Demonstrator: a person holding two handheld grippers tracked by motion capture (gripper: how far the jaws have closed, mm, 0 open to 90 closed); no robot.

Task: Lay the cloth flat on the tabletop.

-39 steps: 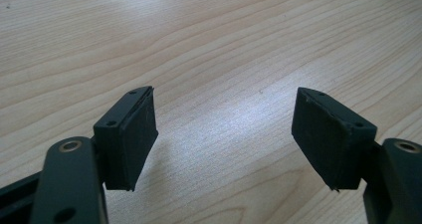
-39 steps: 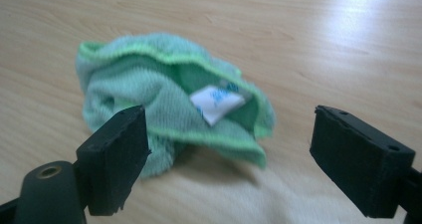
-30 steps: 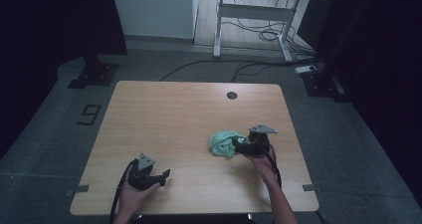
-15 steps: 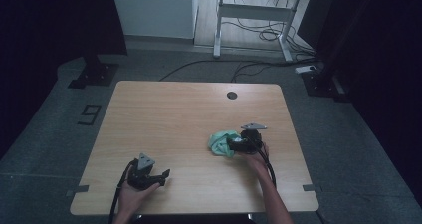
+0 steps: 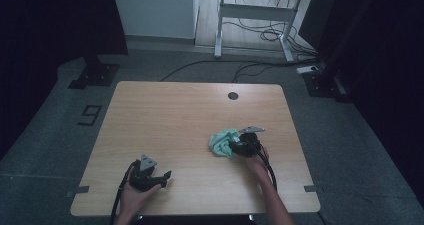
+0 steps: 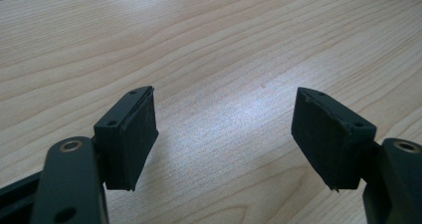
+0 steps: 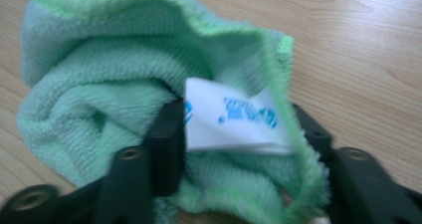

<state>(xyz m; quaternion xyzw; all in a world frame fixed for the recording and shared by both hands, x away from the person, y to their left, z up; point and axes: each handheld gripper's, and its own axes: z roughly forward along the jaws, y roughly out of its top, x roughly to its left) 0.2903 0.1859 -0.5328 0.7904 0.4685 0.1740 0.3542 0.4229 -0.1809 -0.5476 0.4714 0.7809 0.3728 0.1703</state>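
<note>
A crumpled green cloth lies on the right half of the wooden table. My right gripper is pressed into its right side. In the right gripper view the cloth bunches up between the two jaws of the gripper, which stand wide apart, and a white label with blue print lies in the gap. My left gripper rests near the table's front left edge, open. In the left gripper view its jaws hold nothing over bare wood.
A round dark cable hole sits near the table's far edge. Behind the table stands a white desk frame with cables on the floor. A black stand base is on the floor at the far left.
My right gripper has slid left across the table into the green cloth, so the cloth now sits between its jaws. The left gripper has stayed put.
</note>
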